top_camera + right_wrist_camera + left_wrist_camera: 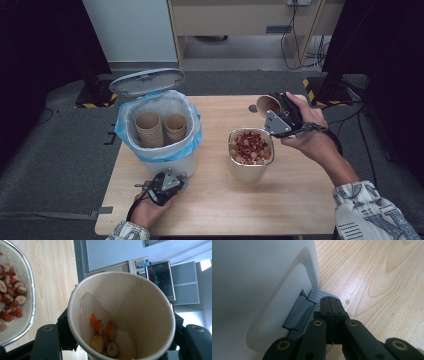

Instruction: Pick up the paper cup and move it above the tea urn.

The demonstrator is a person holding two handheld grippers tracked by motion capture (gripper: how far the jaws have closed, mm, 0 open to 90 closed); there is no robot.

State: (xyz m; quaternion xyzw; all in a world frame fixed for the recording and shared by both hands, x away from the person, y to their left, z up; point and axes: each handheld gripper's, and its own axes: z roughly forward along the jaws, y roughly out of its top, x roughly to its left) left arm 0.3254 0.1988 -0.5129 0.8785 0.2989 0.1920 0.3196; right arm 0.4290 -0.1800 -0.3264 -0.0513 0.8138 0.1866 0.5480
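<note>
The right gripper [281,111] clamps a tilted cup [120,315] above the table, beside the bowl [251,172]. Its last slices [103,333] may spill outside. The left gripper [332,305], jaws together, presses the bin pedal [322,296].

No readable text, labels, brands or numbers anywhere. The screen [160,280] in the background shows small lit marks, too small to read.

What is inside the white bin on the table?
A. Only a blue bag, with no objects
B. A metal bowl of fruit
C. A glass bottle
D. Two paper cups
D: in the high view, two paper cups stand side by side in the bin, inside its blue bag.
</note>
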